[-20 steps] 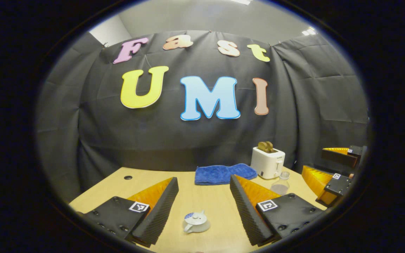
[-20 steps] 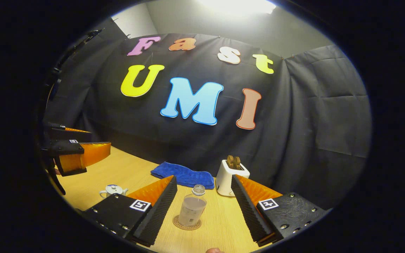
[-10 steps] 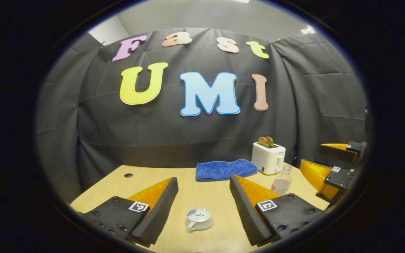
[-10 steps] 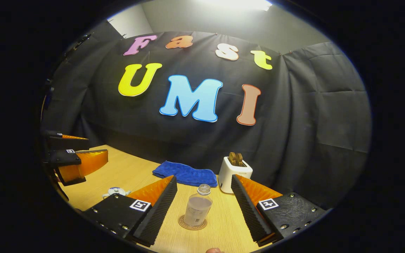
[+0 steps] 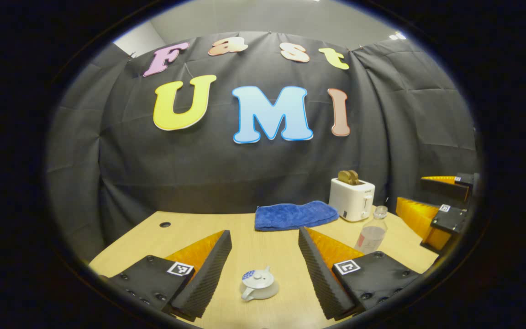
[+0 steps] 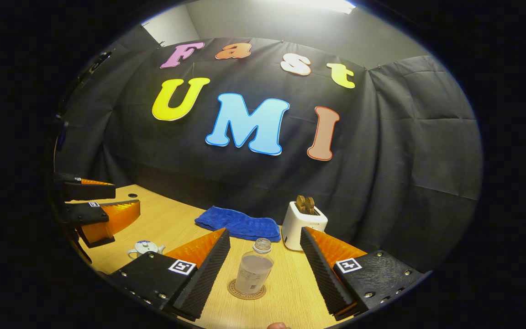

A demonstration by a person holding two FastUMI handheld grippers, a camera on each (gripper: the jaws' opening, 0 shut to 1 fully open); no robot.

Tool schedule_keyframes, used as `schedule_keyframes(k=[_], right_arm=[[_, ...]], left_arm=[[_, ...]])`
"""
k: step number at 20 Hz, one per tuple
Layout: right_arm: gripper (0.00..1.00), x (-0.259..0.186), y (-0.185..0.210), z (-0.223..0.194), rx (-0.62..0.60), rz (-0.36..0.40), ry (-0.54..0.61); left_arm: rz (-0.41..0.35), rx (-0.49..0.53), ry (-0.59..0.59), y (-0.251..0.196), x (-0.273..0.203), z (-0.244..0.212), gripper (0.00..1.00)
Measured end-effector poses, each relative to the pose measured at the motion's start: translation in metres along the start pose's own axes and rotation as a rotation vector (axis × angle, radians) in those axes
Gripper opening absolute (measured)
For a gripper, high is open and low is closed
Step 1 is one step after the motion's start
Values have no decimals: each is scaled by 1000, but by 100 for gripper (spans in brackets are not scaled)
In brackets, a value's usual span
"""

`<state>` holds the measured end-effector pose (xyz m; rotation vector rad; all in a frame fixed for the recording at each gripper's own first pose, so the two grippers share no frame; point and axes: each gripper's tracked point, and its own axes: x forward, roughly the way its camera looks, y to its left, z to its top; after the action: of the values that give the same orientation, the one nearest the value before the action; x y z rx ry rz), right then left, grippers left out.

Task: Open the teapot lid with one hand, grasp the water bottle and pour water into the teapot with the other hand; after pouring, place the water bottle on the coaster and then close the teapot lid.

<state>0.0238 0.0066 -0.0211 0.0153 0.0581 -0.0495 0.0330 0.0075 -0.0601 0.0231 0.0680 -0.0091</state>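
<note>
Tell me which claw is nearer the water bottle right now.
Right. The right claw is open with the water bottle standing on its coaster just ahead between the fingers. The left claw is open over by the teapot, off to the bottle's side.

Your left gripper (image 5: 265, 260) hangs over the bench (image 5: 190, 226), jaws wide apart, with the lidded teapot (image 5: 258, 285) between them. Far right, the water bottle (image 5: 371, 236) stands upright near the toaster (image 5: 351, 199) and blue towel (image 5: 295, 214).
</note>
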Motion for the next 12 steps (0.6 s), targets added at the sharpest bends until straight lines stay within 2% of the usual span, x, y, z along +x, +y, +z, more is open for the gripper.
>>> schedule_keyframes(k=[4, 9, 12], right_arm=[[96, 11, 2, -27, -9, 0, 39], [96, 17, -3, -52, 10, -57, 76], [96, 20, -10, -62, -28, -86, 98]], left_arm=[[-1, -6, 30, 1, 26, -47, 97], [23, -43, 71, 13, 56, -95, 97], [25, -68, 88, 13, 66, -113, 96]])
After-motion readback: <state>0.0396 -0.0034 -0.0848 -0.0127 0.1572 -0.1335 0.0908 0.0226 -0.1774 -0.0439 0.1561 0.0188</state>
